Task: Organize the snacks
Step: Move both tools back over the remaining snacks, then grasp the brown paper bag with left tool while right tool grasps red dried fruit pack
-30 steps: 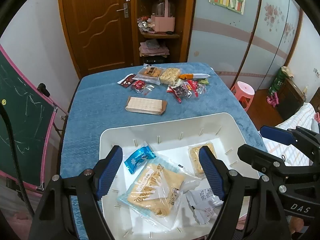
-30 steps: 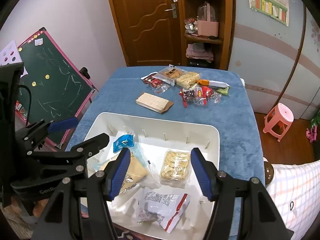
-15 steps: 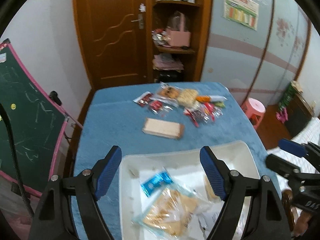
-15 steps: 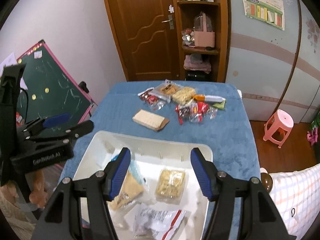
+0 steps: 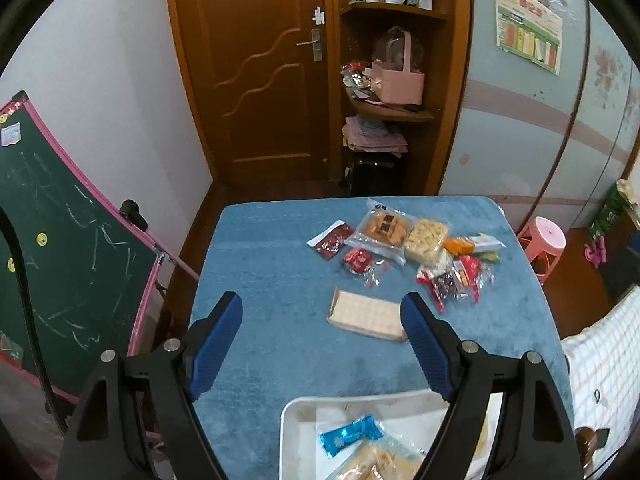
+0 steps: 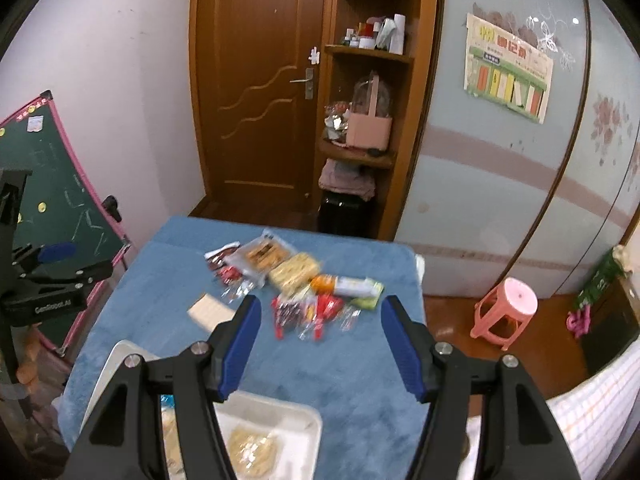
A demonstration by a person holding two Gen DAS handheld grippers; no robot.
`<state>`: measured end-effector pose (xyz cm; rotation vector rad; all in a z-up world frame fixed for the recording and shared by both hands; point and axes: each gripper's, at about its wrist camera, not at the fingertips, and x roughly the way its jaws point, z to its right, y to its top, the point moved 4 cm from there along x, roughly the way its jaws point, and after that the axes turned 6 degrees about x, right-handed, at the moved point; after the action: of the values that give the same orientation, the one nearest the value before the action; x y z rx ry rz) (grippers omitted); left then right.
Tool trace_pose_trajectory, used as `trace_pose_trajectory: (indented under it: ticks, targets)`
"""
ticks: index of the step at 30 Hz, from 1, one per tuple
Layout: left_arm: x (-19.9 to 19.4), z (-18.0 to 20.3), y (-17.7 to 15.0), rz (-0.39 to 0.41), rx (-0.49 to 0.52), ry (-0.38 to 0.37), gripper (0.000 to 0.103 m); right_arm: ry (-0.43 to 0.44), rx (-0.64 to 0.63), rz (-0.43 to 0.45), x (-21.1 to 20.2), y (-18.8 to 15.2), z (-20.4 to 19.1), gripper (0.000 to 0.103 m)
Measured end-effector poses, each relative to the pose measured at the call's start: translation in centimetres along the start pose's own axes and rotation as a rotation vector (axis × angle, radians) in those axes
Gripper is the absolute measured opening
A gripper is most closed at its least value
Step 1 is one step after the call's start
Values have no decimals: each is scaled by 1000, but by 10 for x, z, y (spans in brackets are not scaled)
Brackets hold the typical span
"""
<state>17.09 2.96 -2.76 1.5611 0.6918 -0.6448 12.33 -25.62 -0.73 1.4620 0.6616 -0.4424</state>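
Fuzzy, matt blue cloth over the tabletop [image 5: 280, 280]. Smooth, faintly glossy white plastic tray [image 5: 304, 412]. Shiny clear film on the biscuit packets [image 5: 382, 228]; crinkled metallic blue foil on the small candy wrapper [image 5: 350, 434]. Matt black plastic left tongs [image 5: 322, 312] and right tongs [image 6: 320, 314], ribbed blue pads [image 5: 216, 340], bright metal screws. Varnished brown wooden door [image 5: 256, 64]. Glossy pink plastic stool [image 6: 506, 310].

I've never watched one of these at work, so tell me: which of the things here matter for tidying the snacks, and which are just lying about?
Part of the job:
white tray
blue candy in it
wafer pack
cookie bag
red packets
left claw, right claw, both open

Just lying about:
chalkboard
pink stool
pink basket
door
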Motion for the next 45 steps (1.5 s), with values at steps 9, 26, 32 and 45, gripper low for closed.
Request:
trace_pose_trajectory:
  ticks: [9,26,32,45]
  targets:
    - [42,10,33,-52,-55,-30,80,34,14,-9,43,53,18,63]
    - [222,27,-15,-485,-348,-143,80,170,129,-378,224,-1,24,63]
    - [252,22,-50,-575,-526,-202,80,245,225,-540,278,-47,29,63]
    - [258,32,-76,-581,-708,-174,80,296,231,-633,309,-82,17,48]
